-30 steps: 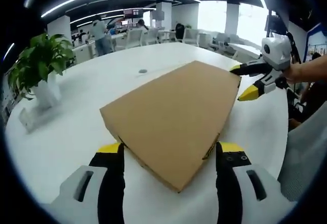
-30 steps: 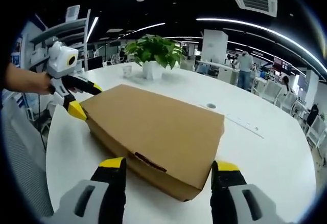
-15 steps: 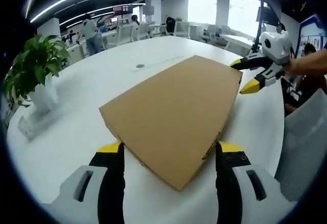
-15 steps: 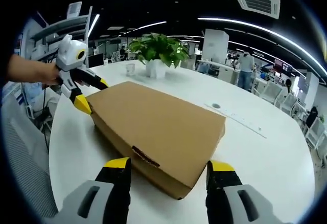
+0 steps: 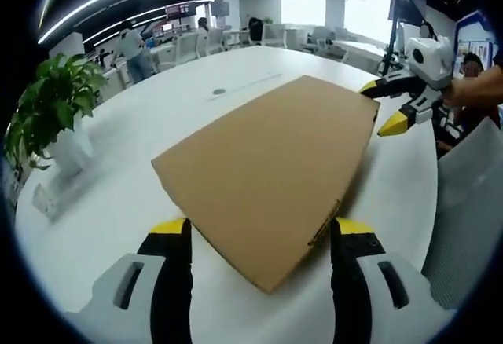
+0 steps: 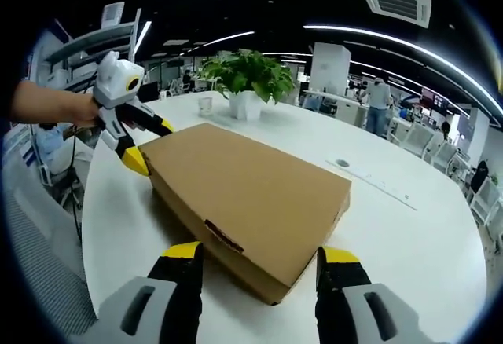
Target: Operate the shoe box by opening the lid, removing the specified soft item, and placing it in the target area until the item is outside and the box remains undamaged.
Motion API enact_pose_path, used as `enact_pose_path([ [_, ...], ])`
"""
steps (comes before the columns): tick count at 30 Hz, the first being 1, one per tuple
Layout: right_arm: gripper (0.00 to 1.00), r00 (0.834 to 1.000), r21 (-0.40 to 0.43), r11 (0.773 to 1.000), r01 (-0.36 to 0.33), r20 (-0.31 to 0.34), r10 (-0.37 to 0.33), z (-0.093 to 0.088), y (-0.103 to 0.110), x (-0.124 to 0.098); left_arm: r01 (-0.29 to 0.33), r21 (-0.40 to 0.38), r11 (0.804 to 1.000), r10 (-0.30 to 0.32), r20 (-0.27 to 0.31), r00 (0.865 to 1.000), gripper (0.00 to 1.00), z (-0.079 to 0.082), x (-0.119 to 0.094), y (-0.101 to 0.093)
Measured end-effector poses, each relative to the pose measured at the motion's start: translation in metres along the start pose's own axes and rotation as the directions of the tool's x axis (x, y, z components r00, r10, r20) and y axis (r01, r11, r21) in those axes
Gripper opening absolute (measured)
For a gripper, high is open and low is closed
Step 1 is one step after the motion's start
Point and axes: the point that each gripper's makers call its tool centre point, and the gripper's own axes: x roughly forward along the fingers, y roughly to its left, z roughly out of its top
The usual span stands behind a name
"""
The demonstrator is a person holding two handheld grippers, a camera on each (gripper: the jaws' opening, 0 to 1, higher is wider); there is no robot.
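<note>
a: on the white table [image 5: 118,195], what can't you make out?

b: whatever is inside the shoe box [image 5: 271,175]. its lid is down flat, so the contents are hidden. in the left gripper view the box's near corner dips low between the jaws, and its underside is out of sight.

a: where does the box lie relative to the grippers?

b: in the left gripper view the left gripper [image 5: 258,230] has its jaws spread wide, one on each side of the near corner, neither clearly touching the cardboard. at the upper right of that frame the right gripper [image 5: 389,107] sits at the far corner, jaws parted above and below the edge. whether they touch it i cannot tell.

a: and from the other side?

b: in the right gripper view the right gripper [image 6: 258,256] is spread around the corner nearest it, and the left gripper [image 6: 149,144] shows at the upper left, jaws apart at the far corner, held by a hand [image 6: 77,108].

a: room to move?

b: bare tabletop lies on the box's long sides. a potted plant [image 6: 247,81] stands well beyond it, near the table's far edge, and the table's rim curves close behind each gripper.
</note>
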Motion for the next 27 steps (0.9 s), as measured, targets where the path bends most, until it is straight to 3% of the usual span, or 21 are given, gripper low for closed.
enact_pose_path([
  [15, 0.52, 0.999, -0.018, 0.999, -0.035, 0.012, 0.035, 0.005, 0.037, 0.004, 0.004, 0.012, 1.000, -0.004, -0.036, 0.999, 0.70, -0.020, -0.021, 0.019],
  [27, 0.49, 0.999, -0.013, 0.999, -0.050, 0.016, 0.050, 0.006, 0.052, 0.001, 0.018, 0.017, 1.000, -0.017, -0.050, 0.999, 0.69, -0.027, -0.035, 0.011],
])
